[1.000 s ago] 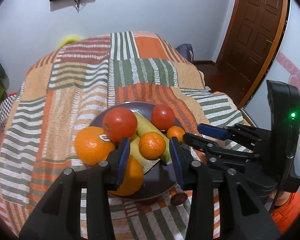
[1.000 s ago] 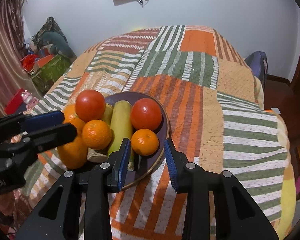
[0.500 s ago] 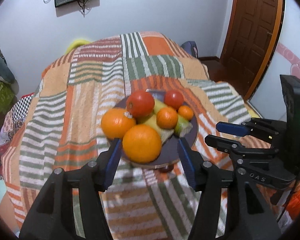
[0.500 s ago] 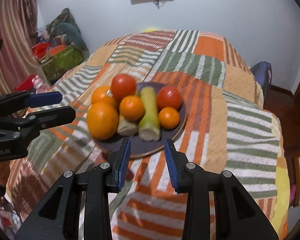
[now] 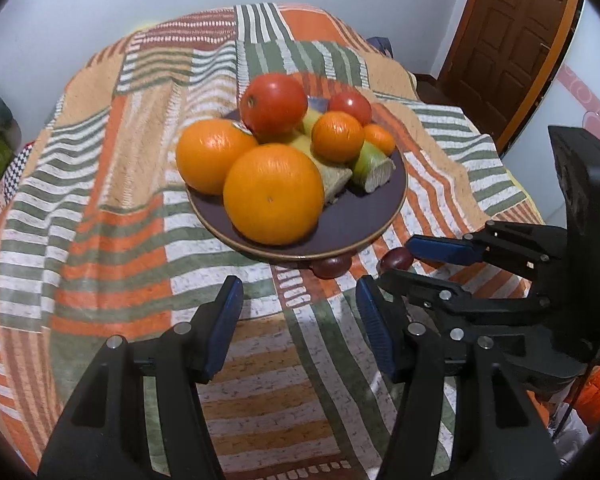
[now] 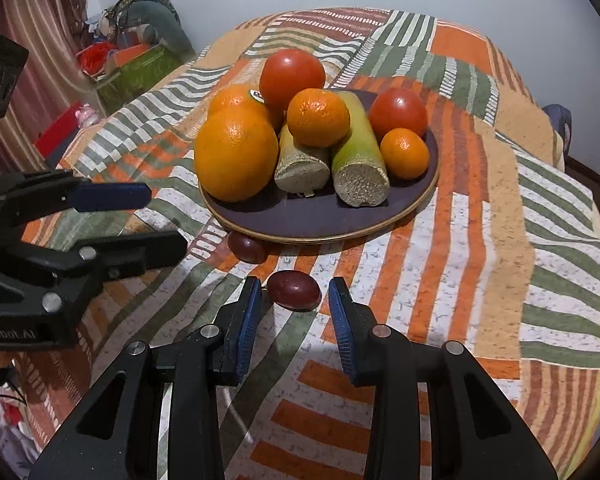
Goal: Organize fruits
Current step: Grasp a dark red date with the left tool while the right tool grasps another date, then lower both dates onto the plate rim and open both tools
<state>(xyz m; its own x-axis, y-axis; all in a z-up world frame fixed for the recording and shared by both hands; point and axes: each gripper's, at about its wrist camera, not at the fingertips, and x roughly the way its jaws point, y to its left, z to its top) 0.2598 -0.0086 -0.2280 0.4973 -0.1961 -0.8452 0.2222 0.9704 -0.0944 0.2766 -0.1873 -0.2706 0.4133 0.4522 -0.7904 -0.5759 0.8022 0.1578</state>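
The dark plate (image 6: 320, 220) sits on the striped blanket (image 6: 480, 240), full of oranges (image 6: 236, 156), tomatoes (image 6: 292, 72) and two cut green stalks (image 6: 360, 148). The left hand-held gripper (image 5: 296, 316) has just been opening and holds nothing. The right hand-held gripper (image 6: 294, 312) has its jaws apart with a small dark red fruit (image 6: 294, 290) lying on the blanket just past its tips, untouched, and another (image 6: 246, 247) sits by the plate's rim.

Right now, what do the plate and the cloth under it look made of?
Plate: likely glazed ceramic; smooth dark purple face with soft sheen, thin gold-tan rim. Could be coated metal.
Cloth: woven textile, matte, striped patchwork in orange, green and white, with folds and a speckled weave.
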